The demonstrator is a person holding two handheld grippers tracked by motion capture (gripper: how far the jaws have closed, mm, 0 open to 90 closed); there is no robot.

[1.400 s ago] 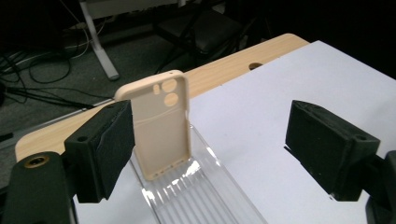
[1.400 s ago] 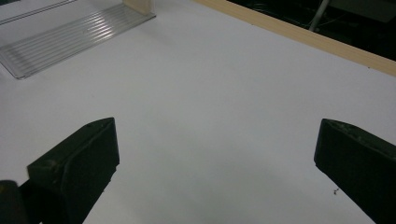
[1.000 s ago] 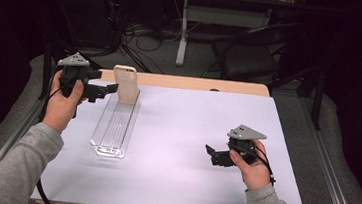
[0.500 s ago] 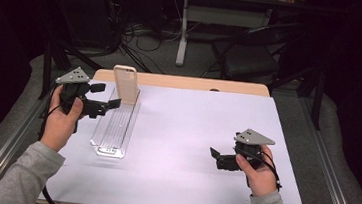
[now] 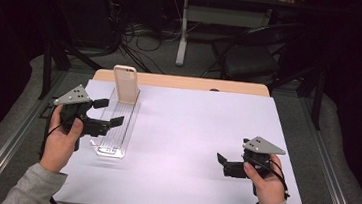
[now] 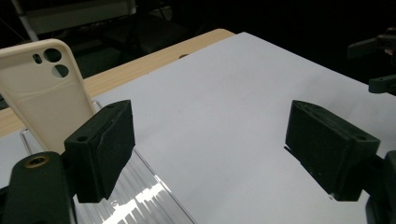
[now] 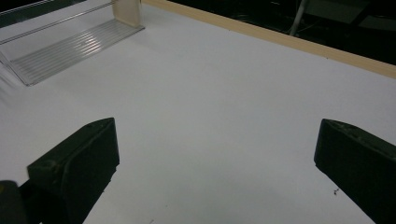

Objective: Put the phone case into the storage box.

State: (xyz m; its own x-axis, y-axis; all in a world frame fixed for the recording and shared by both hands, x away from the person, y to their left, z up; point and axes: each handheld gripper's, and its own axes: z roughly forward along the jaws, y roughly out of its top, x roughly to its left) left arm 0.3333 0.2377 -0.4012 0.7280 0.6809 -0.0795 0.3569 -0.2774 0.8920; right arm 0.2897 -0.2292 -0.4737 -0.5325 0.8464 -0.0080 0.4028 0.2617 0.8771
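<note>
Your left tool is spread wide just beside the clear rack, and the cream phone case stands upright at its far end. Swing carelessly and you could topple it. Your right tool rests spread, empty, near right on the counter.

A matt beige phone case stands in a glossy, ribbed clear-plastic rack on white paper.

Left tongs let go of phone case, pulled back, jaws apart.
</note>
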